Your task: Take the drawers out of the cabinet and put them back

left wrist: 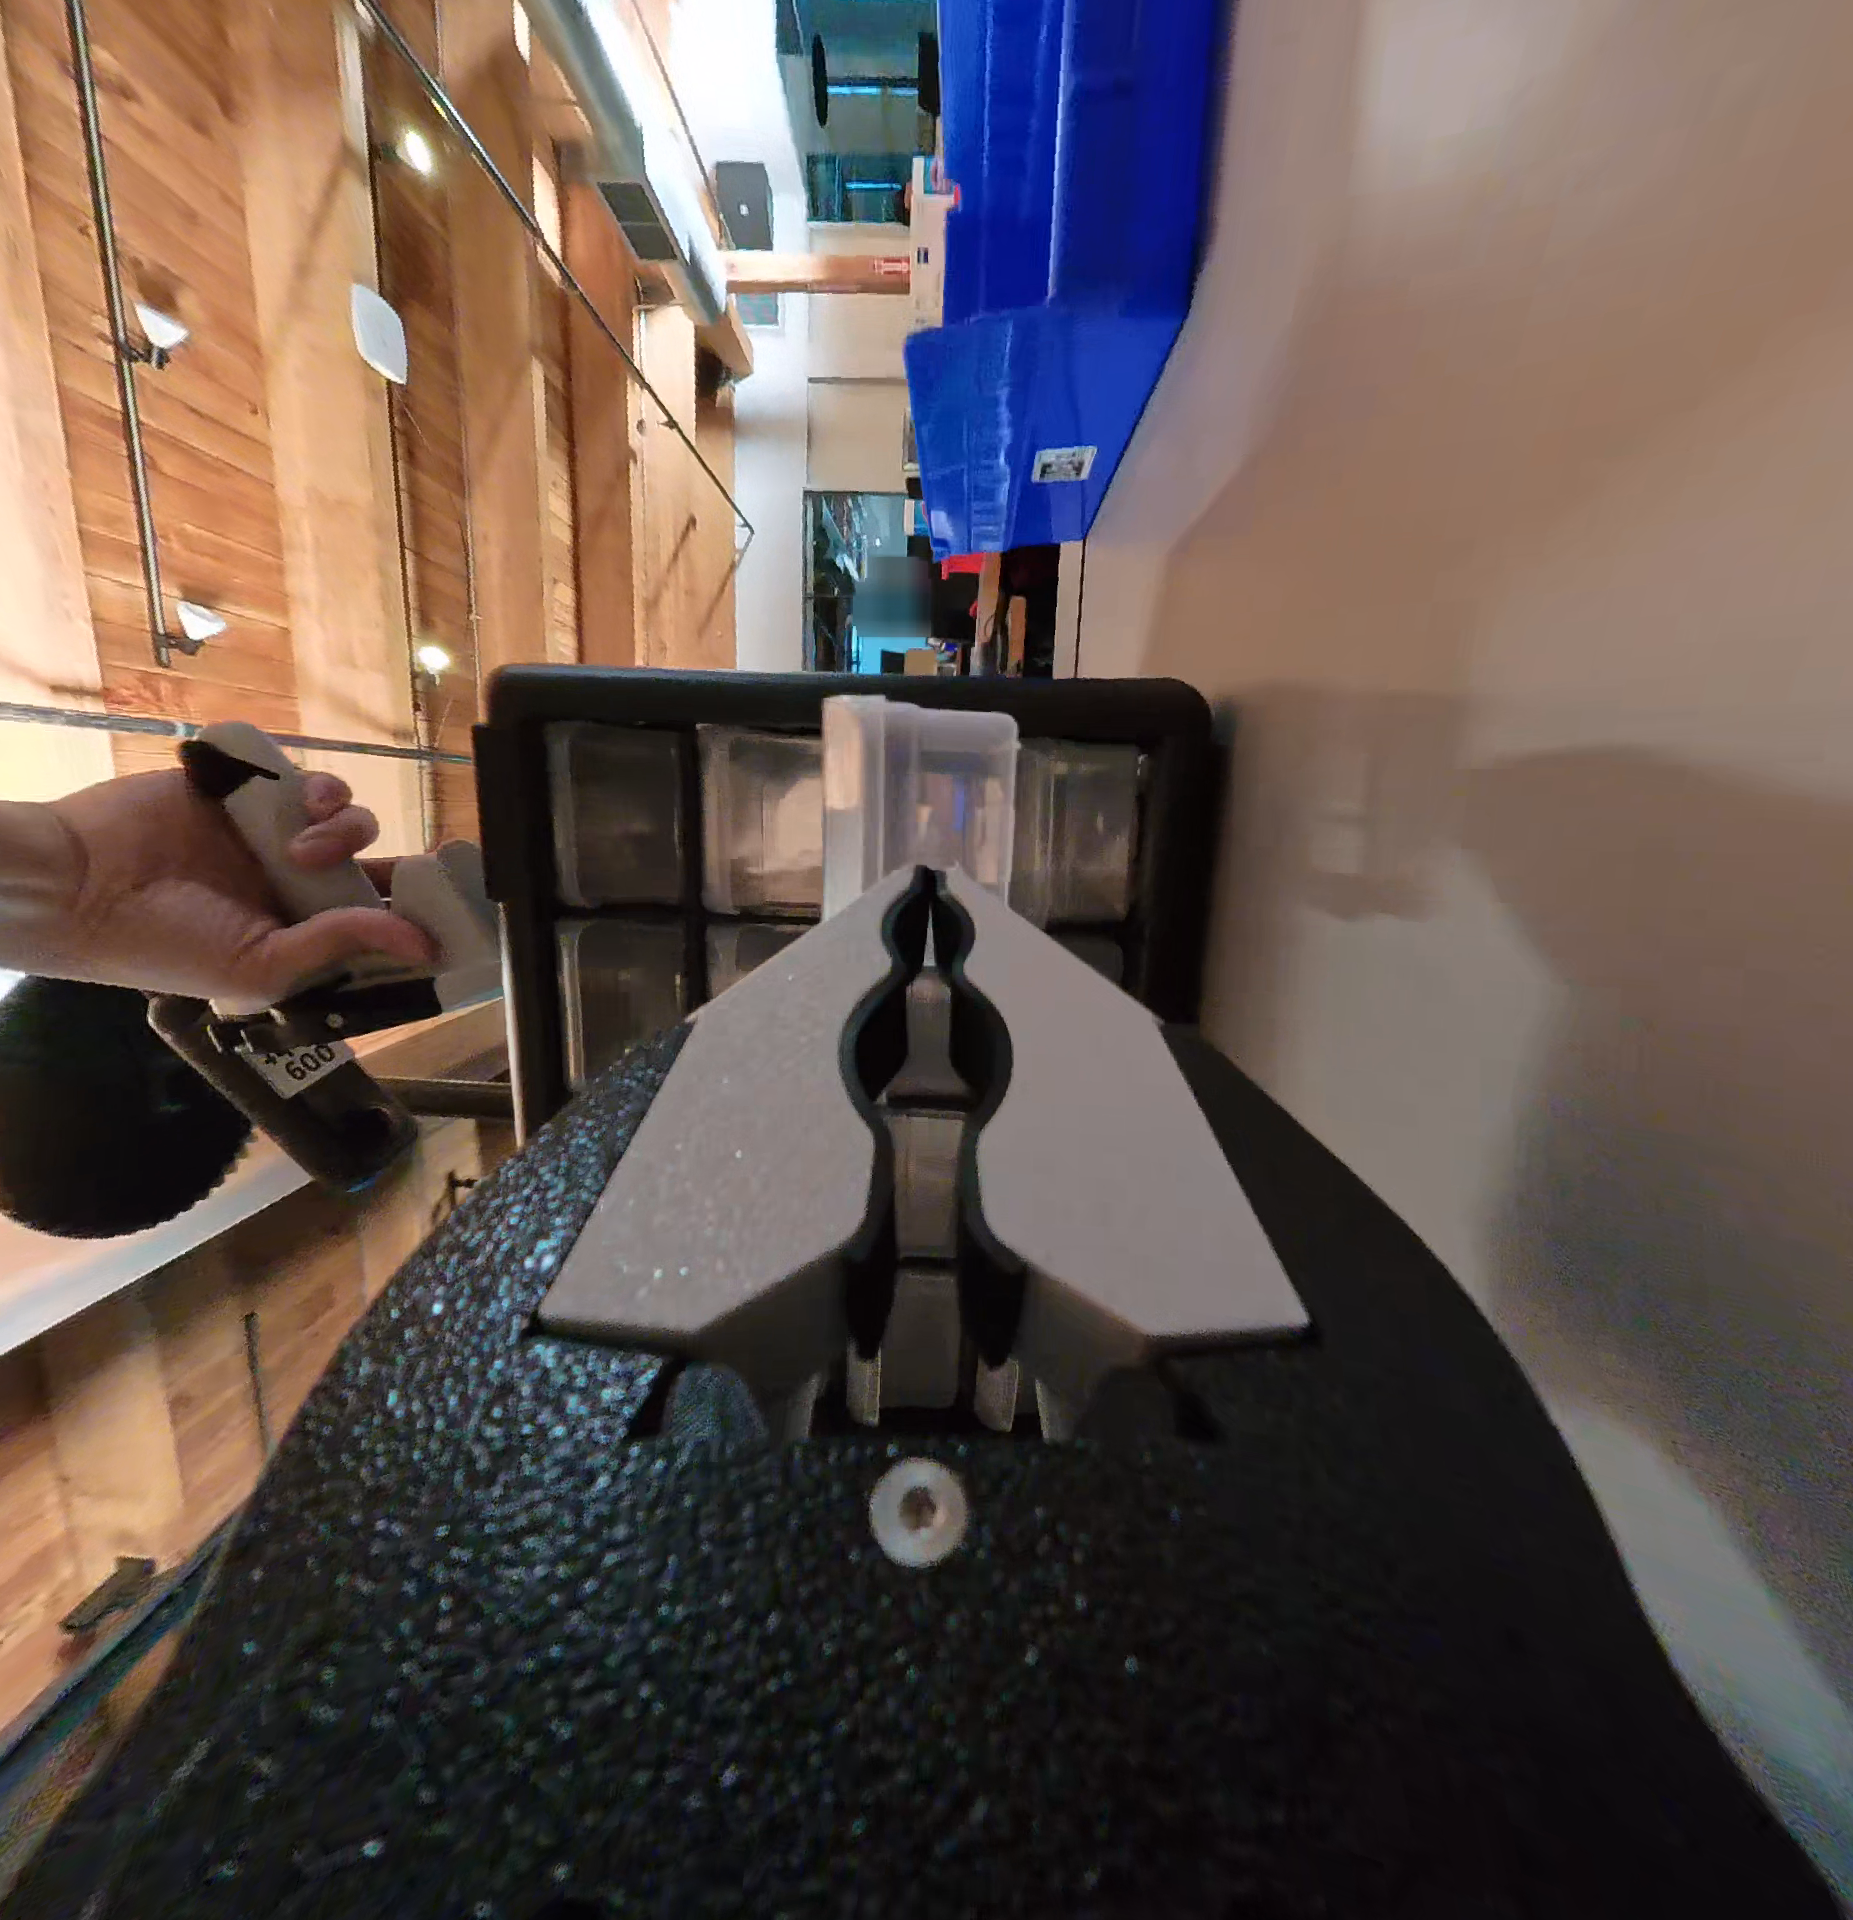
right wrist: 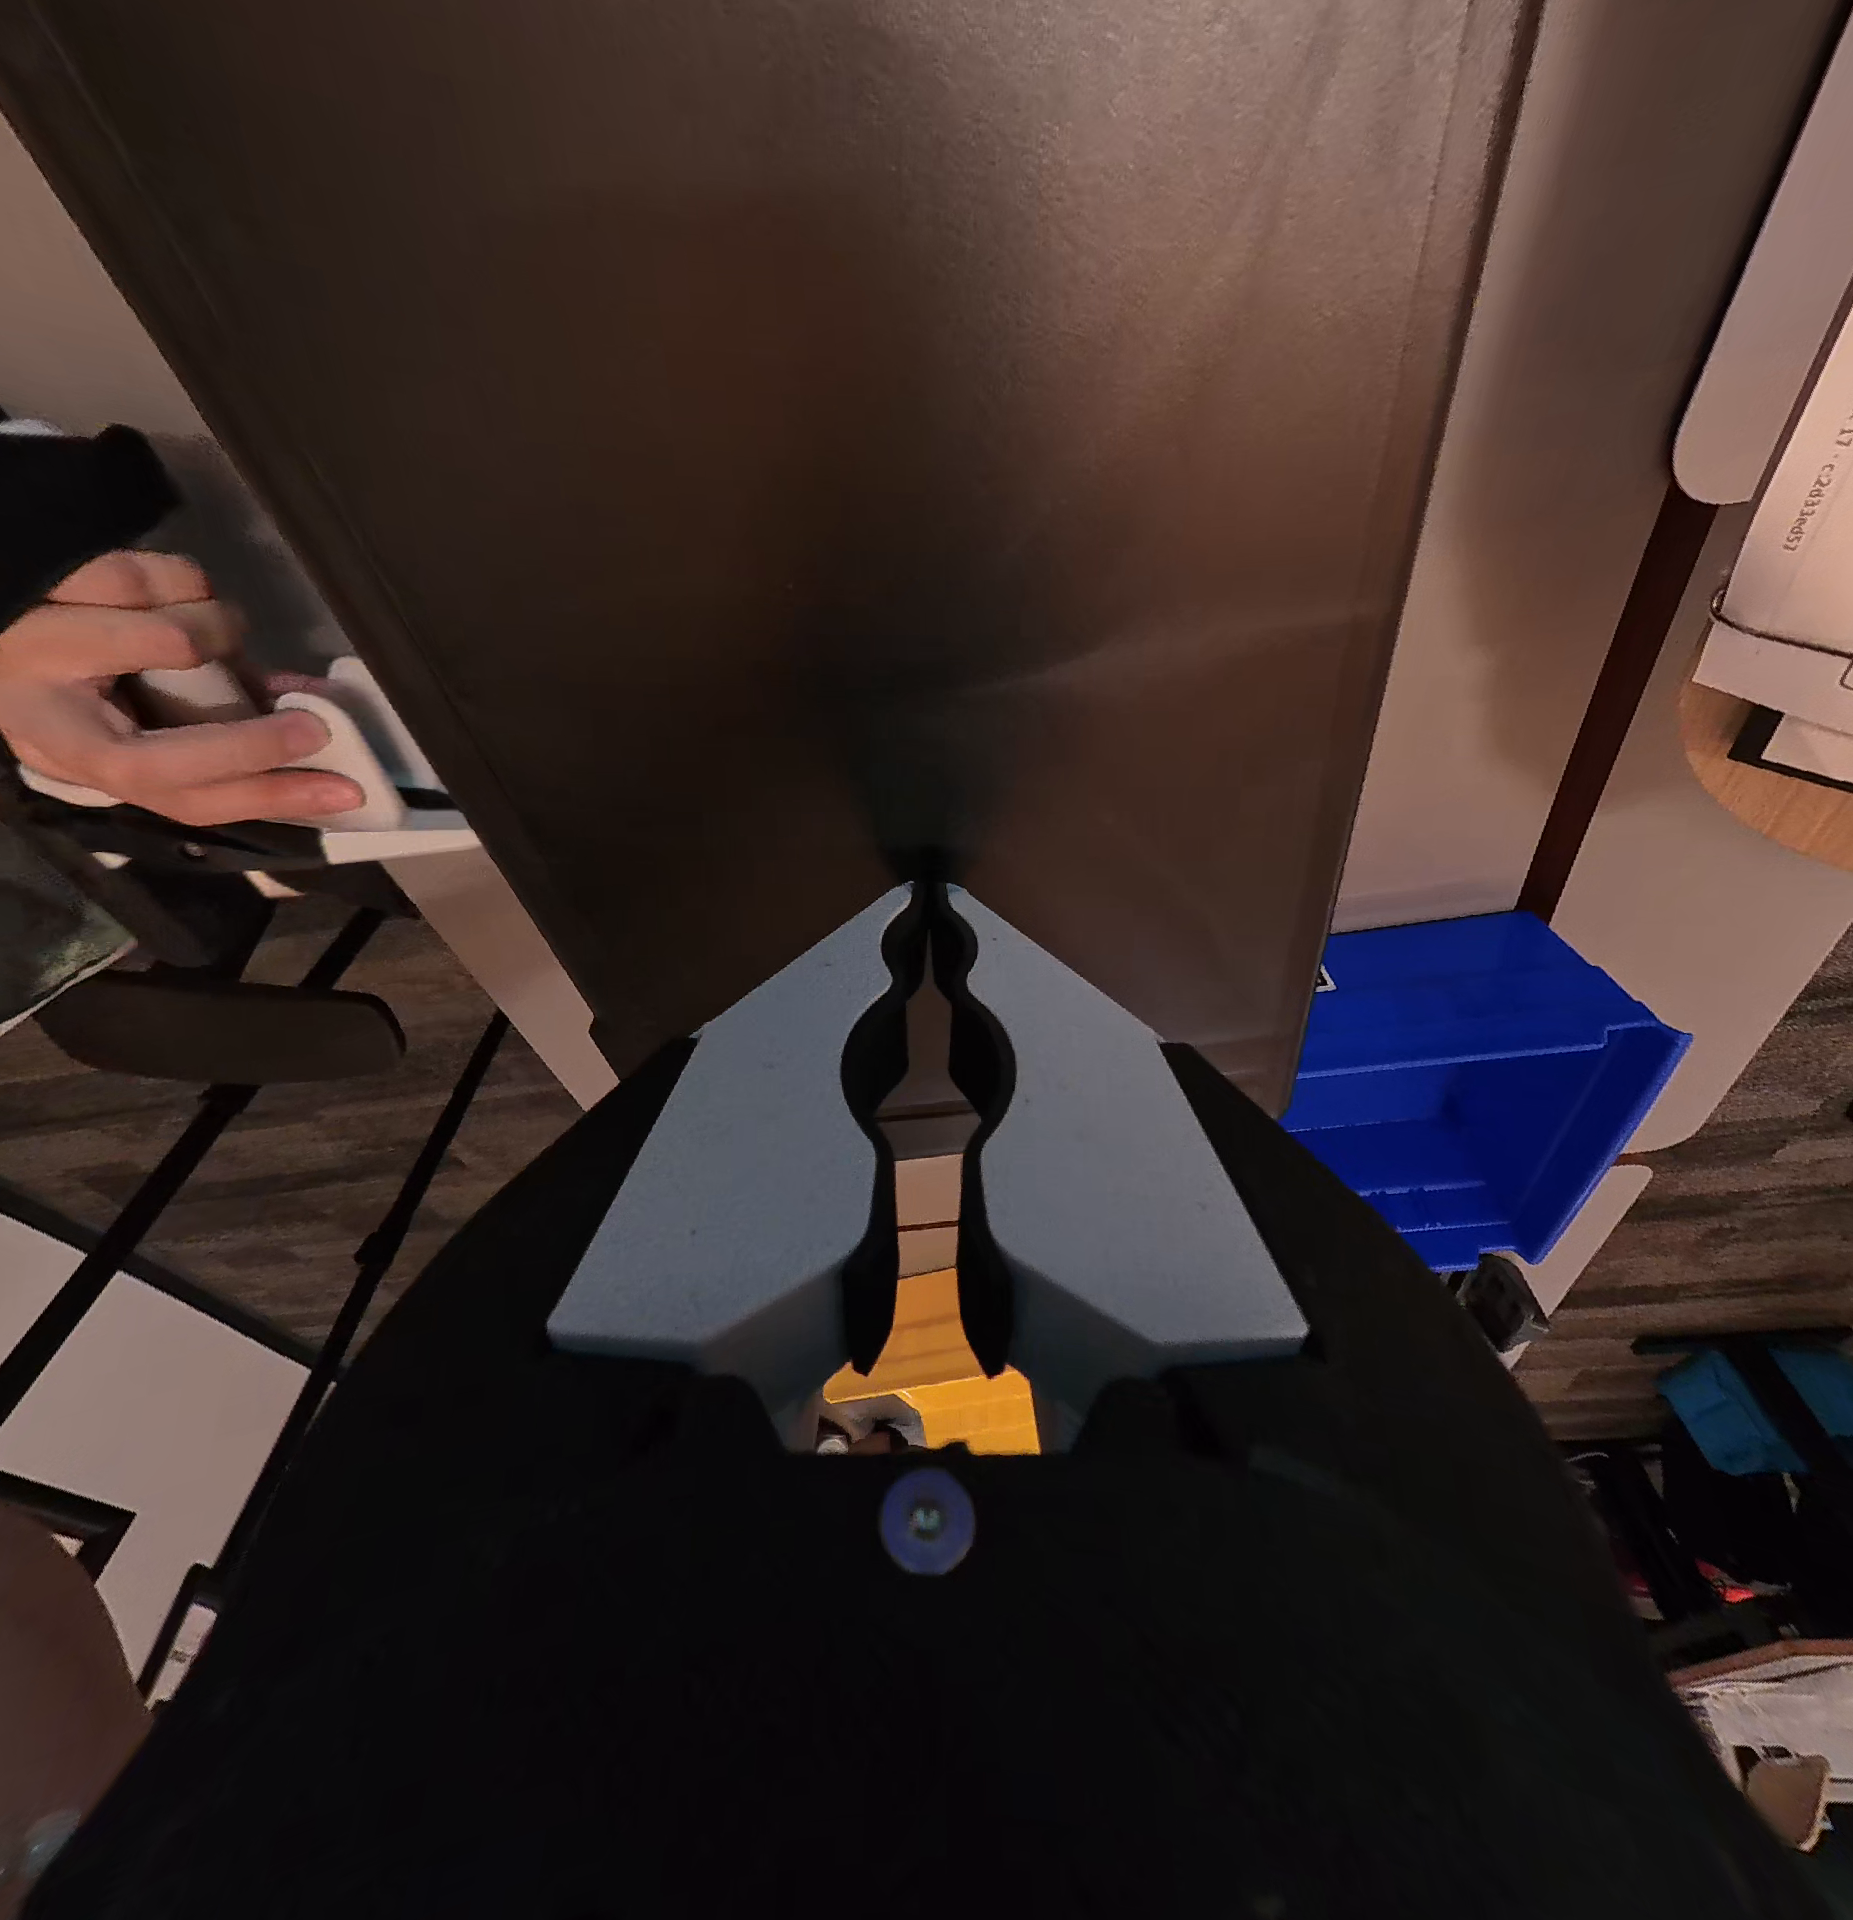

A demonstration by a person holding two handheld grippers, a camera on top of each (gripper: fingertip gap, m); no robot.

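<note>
While the left wrist view is rolled sideways, the left tool has its fingertips pinched narrow on a clear drawer that sticks out of the black cabinet, at 12 o'clock from the tool. Other drawers sit flush in their slots. On the white table, blue bins stand beyond. The right tool is closed, tips touching the cabinet's dark flat side, holding nothing. A hand grips the right tool at 9 o'clock.
</note>
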